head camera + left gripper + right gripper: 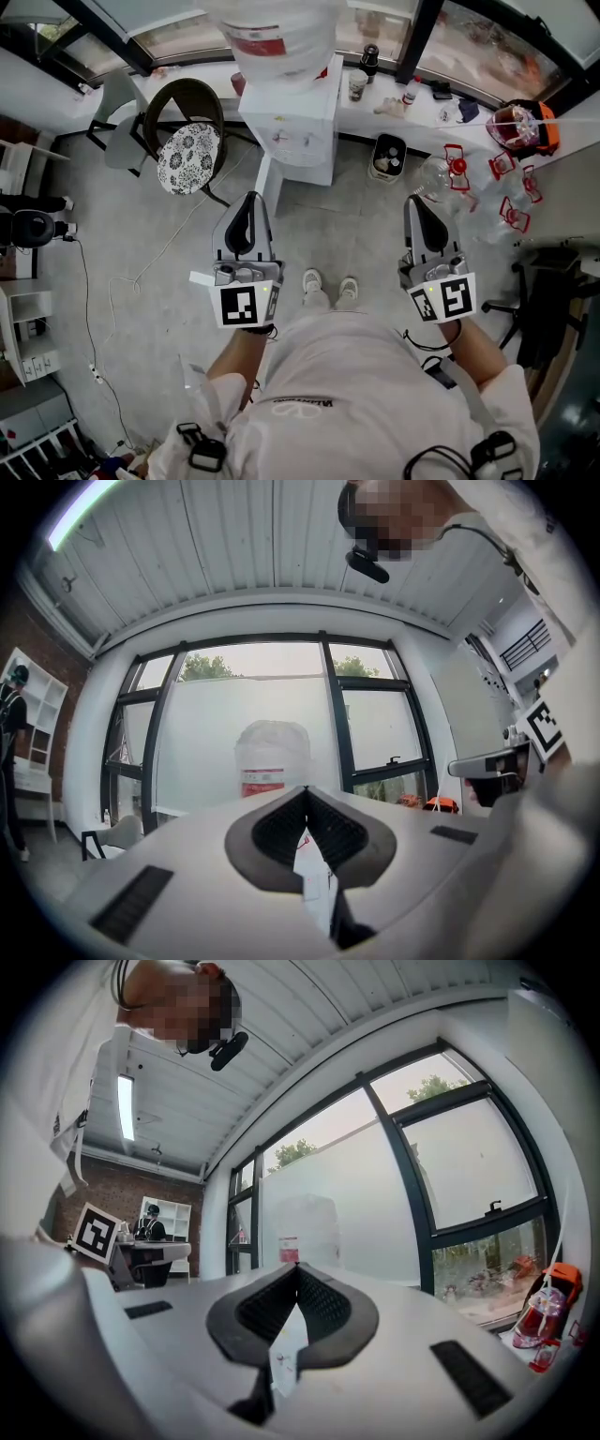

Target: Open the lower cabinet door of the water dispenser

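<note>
The white water dispenser (298, 127) stands against the window counter straight ahead, with a large bottle (281, 37) on top. From above its front is steeply foreshortened, and a narrow white panel (264, 183) juts from its lower left corner toward me. My left gripper (249, 199) is held level a step short of it, jaws shut and empty. My right gripper (417, 201) hangs to the right, also shut on nothing. The left gripper view shows the bottle (272, 757) beyond the closed tips (305, 789). The right gripper view shows the bottle (307, 1227) past its tips (297, 1265).
A round chair with a floral cushion (187, 155) stands left of the dispenser, and a small bin (387, 155) stands to its right. A clear jug and red clips (459, 173) lie at the right. A cable (141, 272) trails over the floor at left. My shoes (328, 281) are between the grippers.
</note>
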The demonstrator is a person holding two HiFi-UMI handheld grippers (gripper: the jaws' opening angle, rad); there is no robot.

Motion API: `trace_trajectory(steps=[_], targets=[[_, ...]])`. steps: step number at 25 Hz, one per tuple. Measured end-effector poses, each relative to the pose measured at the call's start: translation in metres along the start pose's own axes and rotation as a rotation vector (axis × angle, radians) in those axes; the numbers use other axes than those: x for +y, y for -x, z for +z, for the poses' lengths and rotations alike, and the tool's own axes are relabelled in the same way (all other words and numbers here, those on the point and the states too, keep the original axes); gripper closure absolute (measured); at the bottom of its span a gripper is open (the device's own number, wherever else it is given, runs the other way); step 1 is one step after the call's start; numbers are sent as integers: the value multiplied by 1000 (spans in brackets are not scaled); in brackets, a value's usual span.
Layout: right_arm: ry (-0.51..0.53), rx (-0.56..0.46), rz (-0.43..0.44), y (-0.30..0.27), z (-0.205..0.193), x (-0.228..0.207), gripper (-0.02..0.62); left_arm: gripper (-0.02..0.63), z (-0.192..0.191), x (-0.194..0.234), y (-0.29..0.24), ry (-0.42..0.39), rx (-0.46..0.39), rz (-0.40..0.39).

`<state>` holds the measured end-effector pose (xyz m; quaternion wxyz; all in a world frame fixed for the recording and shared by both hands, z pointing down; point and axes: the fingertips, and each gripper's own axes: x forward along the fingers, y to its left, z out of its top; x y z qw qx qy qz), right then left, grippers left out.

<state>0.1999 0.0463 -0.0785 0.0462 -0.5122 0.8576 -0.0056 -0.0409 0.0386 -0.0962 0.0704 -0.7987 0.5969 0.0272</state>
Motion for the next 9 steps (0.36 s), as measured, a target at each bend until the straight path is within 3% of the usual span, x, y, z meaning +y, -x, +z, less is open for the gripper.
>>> trace_trajectory(steps=[9], targets=[[9, 0, -10, 2, 0, 8, 581, 600, 3, 7, 1, -1, -12, -17]])
